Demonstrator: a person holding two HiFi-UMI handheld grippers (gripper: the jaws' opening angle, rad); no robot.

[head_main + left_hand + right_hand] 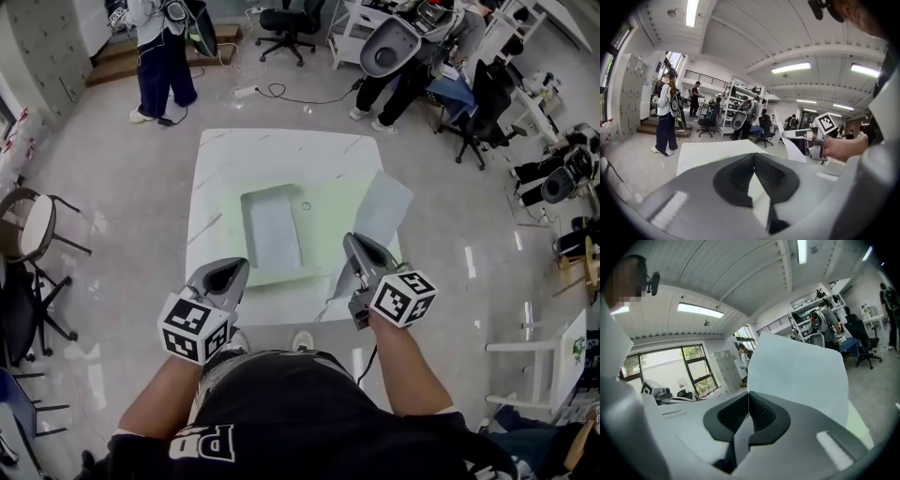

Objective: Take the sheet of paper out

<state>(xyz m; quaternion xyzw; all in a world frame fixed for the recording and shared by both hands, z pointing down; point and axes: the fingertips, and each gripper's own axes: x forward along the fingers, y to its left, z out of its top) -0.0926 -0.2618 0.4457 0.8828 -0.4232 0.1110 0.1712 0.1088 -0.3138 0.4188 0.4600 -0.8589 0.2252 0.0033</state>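
Materials and finishes. The sheet of paper (797, 376): thin, smooth, matt, pale. The right gripper (749, 397) and left gripper (753, 157): smooth matt grey plastic shells with black ribbed pads (764, 416). The table (281, 150): glossy white marble-look top. The mat (333, 202): matt pale green. The floor (122, 169): polished, reflective.

Bright, even light here. Ceiling strip lights (791, 68) blaze overhead, and daylight pours through the windows (670, 369). The floor (473, 258) right of the white table (281, 150) glints with glare streaks; shadows are faint. Both gripper views bulge, corners black, and the right gripper (748, 397) looks soft-focus up close.
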